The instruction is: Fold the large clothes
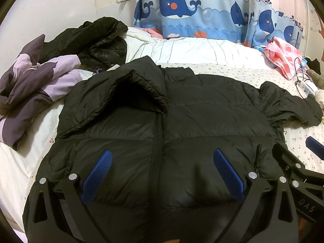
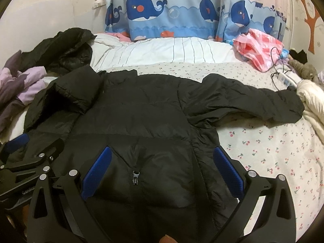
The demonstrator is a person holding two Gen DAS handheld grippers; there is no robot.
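- Left gripper (image 1: 162, 174): jaws wide, empty, over jacket (image 1: 182, 117) hem.
- Right gripper (image 2: 162, 174): jaws wide, empty, beside it.
- Jacket flat, front up, mid-bed (image 2: 273, 151); one sleeve (image 2: 253, 103) spread toward the bed's right edge.
- Step, likely: first fold pending. Next: pinch that sleeve, carry inward.

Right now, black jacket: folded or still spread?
Mostly spread. The black jacket lies flat on the bed, right sleeve stretched out sideways; only the left sleeve is folded in.
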